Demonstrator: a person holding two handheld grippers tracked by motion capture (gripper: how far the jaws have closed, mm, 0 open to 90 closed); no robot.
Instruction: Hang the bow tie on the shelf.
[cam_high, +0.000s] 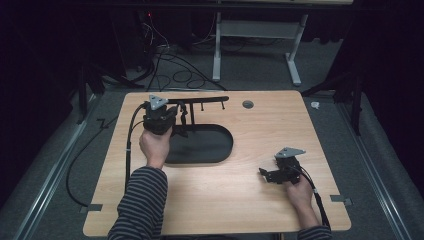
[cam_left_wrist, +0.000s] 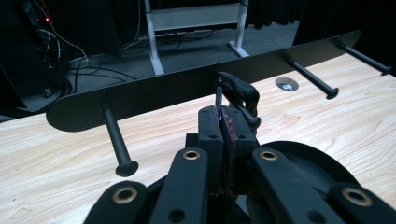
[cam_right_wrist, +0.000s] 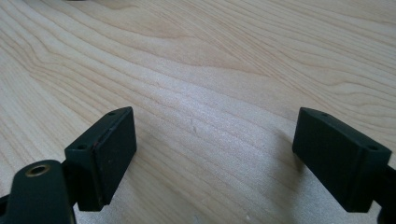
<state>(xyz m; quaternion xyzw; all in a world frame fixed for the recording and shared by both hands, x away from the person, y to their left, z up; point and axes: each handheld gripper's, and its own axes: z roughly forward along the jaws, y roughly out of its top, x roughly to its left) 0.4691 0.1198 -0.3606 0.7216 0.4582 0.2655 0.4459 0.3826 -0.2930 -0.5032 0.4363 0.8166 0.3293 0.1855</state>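
your left gripper, clamped on a thin black strap, sits just before the peg rack; your right gripper rests agape, well apart.

left gripper at black peg rack; right gripper on table.

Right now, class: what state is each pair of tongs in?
Left tongs: shut on a thin dark strap beside the black peg rack.
Right tongs: open, holding nothing, over the bare wooden table.
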